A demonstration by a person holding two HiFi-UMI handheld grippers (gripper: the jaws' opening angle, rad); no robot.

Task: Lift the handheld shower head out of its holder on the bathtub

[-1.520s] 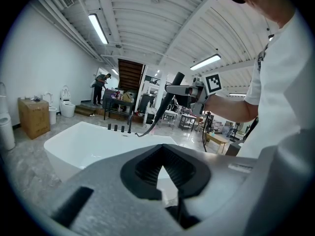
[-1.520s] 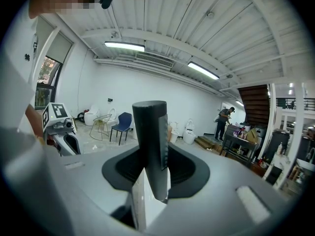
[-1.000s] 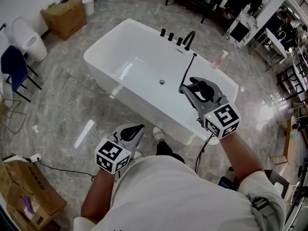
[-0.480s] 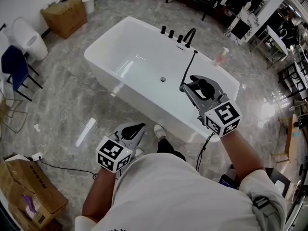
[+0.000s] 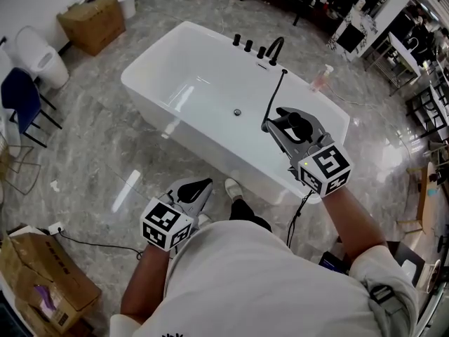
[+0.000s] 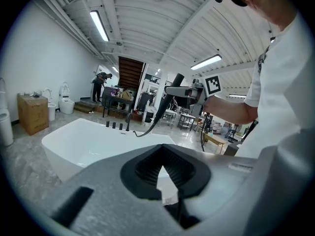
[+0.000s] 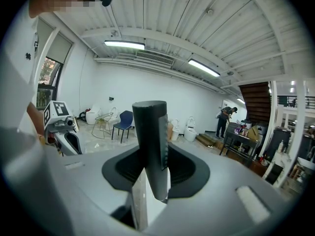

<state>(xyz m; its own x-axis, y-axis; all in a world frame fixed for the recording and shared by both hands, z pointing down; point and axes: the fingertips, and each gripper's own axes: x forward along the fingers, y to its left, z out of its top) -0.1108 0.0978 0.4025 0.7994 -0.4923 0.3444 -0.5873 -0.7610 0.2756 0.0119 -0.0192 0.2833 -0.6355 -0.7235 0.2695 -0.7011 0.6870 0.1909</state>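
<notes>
Gripping the black cylindrical handheld shower head [image 7: 151, 146] between its two grey jaws, the right gripper [image 5: 282, 123] is holding it upright above the near right part of the white freestanding bathtub [image 5: 203, 149]. The jaws are pressing on the handle from both sides, and the handle's flat top is standing up past them. A thin black hose [image 5: 275, 97] is hanging from the shower head and running up to the tub's far rim, where it is meeting the deck just beside the curved black spout [image 5: 275, 48] and the row of three black tap knobs [image 5: 248, 45]. The shower head is sitting clear of the rim, touching nothing but the jaws.

The left gripper [image 5: 196, 188] is hovering low over the grey marble floor [image 5: 91, 153], close to the person's body and well apart from the tub. Its jaws are resting together with nothing between them.
</notes>
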